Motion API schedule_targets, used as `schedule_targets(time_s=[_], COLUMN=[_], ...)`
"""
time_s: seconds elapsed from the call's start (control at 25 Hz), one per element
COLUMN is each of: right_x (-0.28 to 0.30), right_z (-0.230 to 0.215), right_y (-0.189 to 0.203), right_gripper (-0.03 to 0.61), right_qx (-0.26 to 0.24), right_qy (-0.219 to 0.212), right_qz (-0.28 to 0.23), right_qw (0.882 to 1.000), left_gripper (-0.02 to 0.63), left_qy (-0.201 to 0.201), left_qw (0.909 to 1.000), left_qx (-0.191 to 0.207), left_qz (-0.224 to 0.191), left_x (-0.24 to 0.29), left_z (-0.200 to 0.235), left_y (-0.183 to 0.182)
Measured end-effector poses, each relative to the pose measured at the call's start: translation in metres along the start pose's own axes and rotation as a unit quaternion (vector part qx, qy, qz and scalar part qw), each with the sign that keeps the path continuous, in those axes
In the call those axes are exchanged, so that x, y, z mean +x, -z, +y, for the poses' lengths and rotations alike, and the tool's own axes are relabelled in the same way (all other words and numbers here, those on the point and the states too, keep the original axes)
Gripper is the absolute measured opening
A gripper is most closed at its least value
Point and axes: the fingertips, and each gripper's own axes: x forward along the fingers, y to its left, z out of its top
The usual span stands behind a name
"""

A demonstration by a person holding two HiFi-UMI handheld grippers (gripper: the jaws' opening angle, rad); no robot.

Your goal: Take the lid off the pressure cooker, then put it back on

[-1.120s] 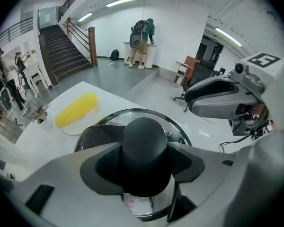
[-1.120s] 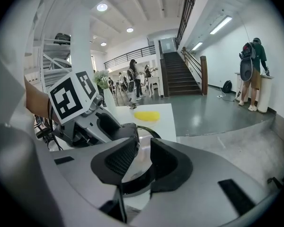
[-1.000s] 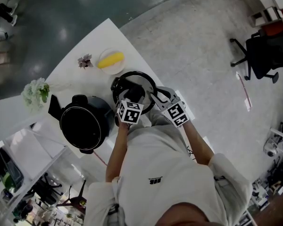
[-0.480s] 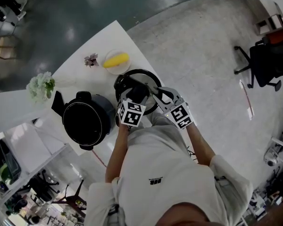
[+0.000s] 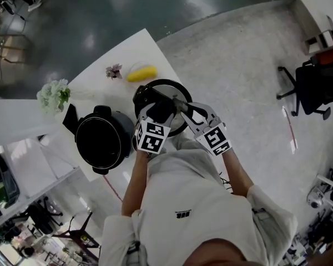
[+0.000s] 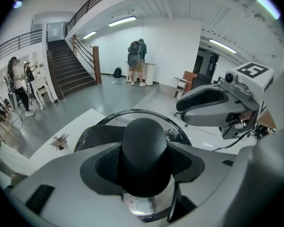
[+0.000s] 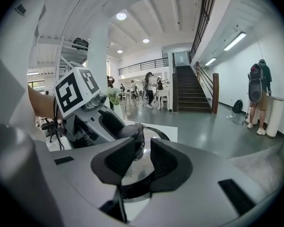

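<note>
White table (image 5: pixel 127 49) in an open hall with a grey floor. Lid (image 5: pixel 165 87) is off the pot (image 5: pixel 102 142), held just right of it at the table's near corner. It sits roughly level, knob (image 6: pixel 144 155) up. It's round, so no real long axis, but a black bar crosses it and juts out at its far-left side in head view. Left gripper (image 5: pixel 158 113) is clamped on the knob, a pad on each side. Right gripper (image 5: pixel 184 110) has its jaws nearly together, pinching a thin part of the lid; can't tell which part. Only head view shows the open pot, a yellow item (image 5: pixel 141 72) and flowers (image 5: pixel 54 96). Only the gripper views show the grip contact, a staircase (image 6: pixel 68 72) and people far off.
</note>
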Motion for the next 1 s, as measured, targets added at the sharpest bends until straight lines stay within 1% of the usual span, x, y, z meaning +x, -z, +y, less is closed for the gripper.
schedule_targets(time_s=[0.2,0.56,0.8,1.0], right_x=[-0.009,-0.021,-0.023,-0.016], right_z=[-0.001,0.009,0.026,0.043], right_y=[-0.027,-0.07,-0.089,-0.103], right_gripper=[0.107,0.107,0.106,0.107], right_qx=[-0.01,-0.044,-0.058,-0.071], right_qy=[-0.008,-0.035,-0.062,-0.074], right_qz=[-0.012,-0.028,-0.038,-0.045], right_qw=[1.0,0.998,0.996,0.994], left_gripper=[0.287,0.287,0.288,0.288], left_qy=[-0.012,-0.041,-0.056,-0.069], left_qw=[0.9995,0.9973,0.9962,0.9949], left_qx=[0.003,0.013,0.007,0.003], left_qz=[-0.029,-0.06,-0.067,-0.073], left_x=[-0.024,-0.074,-0.105,-0.128], left_z=[0.002,0.007,0.015,0.029], left_y=[-0.022,-0.051,-0.055,-0.051])
